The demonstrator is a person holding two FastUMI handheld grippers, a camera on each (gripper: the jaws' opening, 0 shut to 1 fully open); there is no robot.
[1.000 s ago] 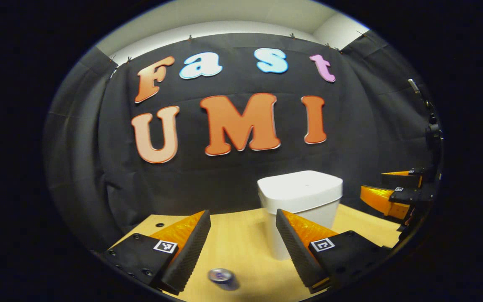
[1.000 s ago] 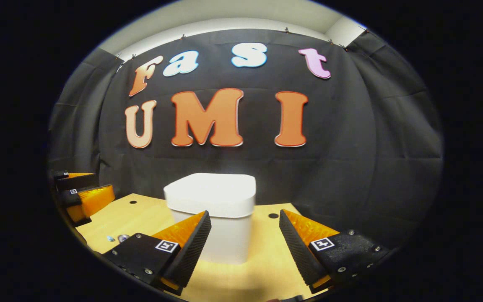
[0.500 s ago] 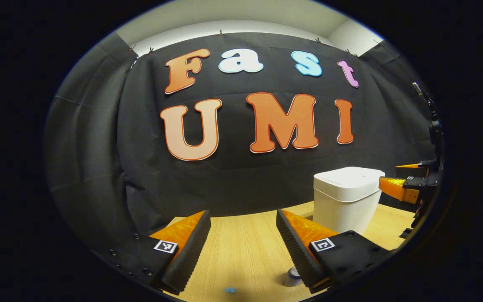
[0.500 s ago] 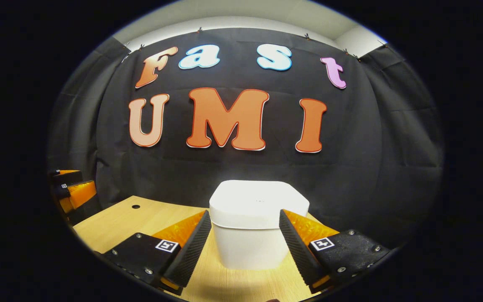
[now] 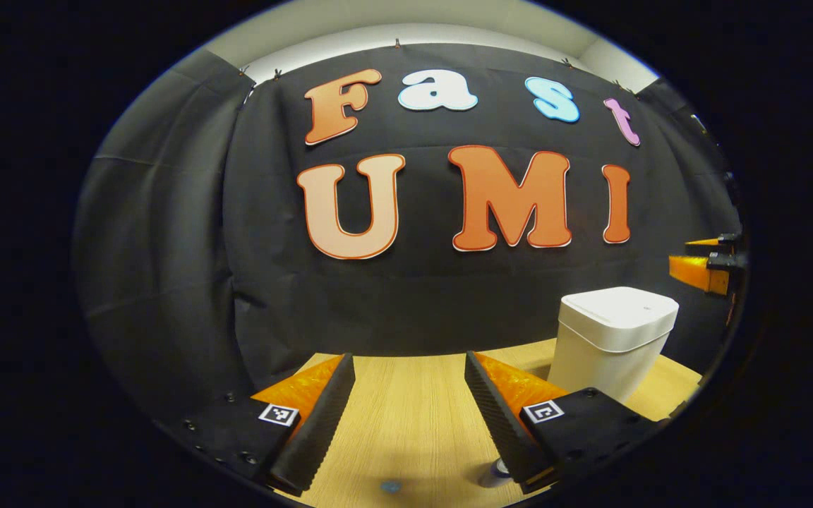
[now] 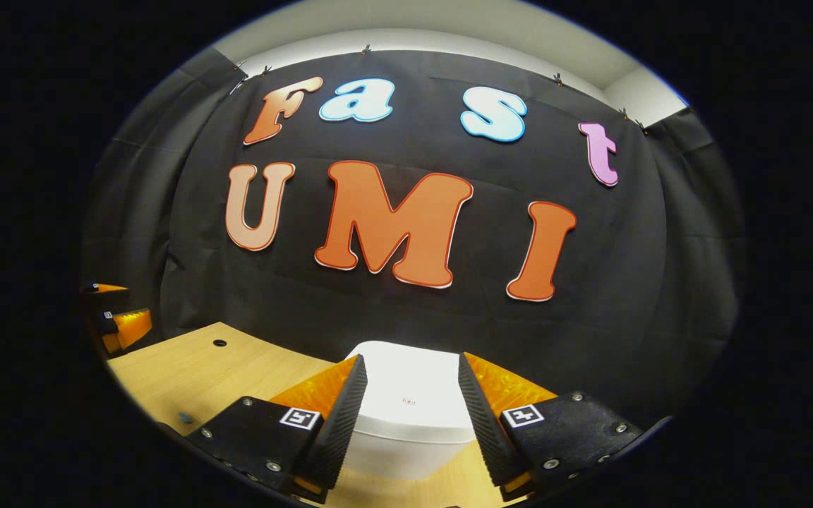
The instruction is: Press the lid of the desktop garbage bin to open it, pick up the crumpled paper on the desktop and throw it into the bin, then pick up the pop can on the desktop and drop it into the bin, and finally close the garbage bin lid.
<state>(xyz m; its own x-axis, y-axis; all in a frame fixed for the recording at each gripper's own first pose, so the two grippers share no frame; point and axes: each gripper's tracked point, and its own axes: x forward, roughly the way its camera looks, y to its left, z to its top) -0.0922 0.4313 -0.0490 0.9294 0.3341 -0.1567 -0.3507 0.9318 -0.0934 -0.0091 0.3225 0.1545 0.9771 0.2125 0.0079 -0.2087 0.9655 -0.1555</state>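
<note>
The white garbage bin (image 5: pixel 615 342) stands on the wooden table (image 5: pixel 406 423) with its lid down, to the right of my left gripper (image 5: pixel 408 363). That gripper is open over bare table with nothing between its fingers. The pop can (image 5: pixel 497 471) peeks out at the bottom edge, half hidden behind the right-hand finger. My right gripper (image 6: pixel 410 361) hovers open just above the bin lid (image 6: pixel 406 406), which lies between its fingers; I cannot tell whether they touch it. From the left gripper view, the right gripper (image 5: pixel 704 269) hangs above and right of the bin.
A small blue speck (image 5: pixel 390 486) lies on the table near the can. A round hole (image 6: pixel 219 343) is in the tabletop at the left. The left gripper (image 6: pixel 116 321) shows at the far left edge. The black cloth wall stands close behind the bin.
The right gripper has moved forward and over the bin, so the lid now lies between its fingers. The left gripper has swung left; the bin and can slid rightward in its view.
</note>
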